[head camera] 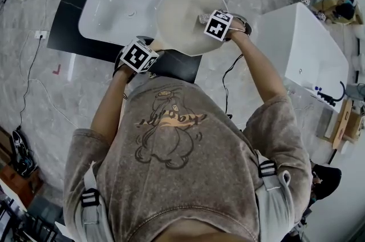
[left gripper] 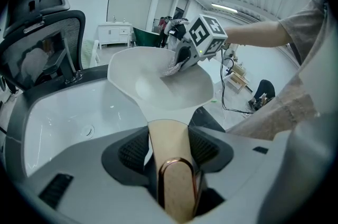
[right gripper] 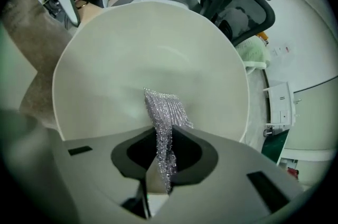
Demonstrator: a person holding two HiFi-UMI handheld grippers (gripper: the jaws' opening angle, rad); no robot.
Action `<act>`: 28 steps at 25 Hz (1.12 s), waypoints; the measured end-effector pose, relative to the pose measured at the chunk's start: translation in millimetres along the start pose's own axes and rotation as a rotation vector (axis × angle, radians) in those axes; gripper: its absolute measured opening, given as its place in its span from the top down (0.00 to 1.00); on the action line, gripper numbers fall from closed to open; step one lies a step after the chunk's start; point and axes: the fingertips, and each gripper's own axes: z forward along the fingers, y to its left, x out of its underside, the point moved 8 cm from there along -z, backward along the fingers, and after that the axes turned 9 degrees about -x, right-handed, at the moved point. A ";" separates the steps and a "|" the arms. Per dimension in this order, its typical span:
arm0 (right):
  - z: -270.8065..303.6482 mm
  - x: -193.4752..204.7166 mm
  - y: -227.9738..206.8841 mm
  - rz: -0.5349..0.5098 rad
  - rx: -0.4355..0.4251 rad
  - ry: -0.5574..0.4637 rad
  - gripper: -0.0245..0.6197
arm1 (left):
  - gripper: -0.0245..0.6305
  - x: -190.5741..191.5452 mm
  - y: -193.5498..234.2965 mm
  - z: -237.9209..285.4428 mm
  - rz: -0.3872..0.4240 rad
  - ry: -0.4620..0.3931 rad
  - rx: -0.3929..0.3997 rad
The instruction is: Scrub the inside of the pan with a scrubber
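Pan [right gripper: 158,43], round, smooth cream, tan handle [left gripper: 169,138], crinkly silver mesh scrubber [right gripper: 165,112]

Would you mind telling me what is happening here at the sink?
A person is cleaning a cream pan held by the white sink. The left gripper is shut on the pan handle, tilting the pan up. The right gripper grips a silvery mesh scrubber and presses it against the pan's inside.
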 end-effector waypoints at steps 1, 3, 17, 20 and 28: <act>-0.6 1.3 3.4 -0.003 -0.033 0.014 0.84 | 0.59 0.0 0.1 0.2 -0.001 0.001 0.001; -2.7 7.1 10.9 0.006 -0.092 0.066 0.84 | 0.59 -0.2 0.1 0.6 -0.004 0.003 0.002; 3.8 -9.7 72.6 0.019 -0.369 0.047 0.84 | 0.59 -0.2 1.5 2.1 -0.020 0.007 0.009; 4.2 -17.6 80.4 0.056 -0.420 -0.001 0.84 | 0.59 0.1 2.0 2.1 -0.018 0.010 0.011; 8.8 -36.5 84.8 0.138 -0.536 -0.082 0.84 | 0.59 -0.5 1.9 2.6 -0.024 0.023 0.019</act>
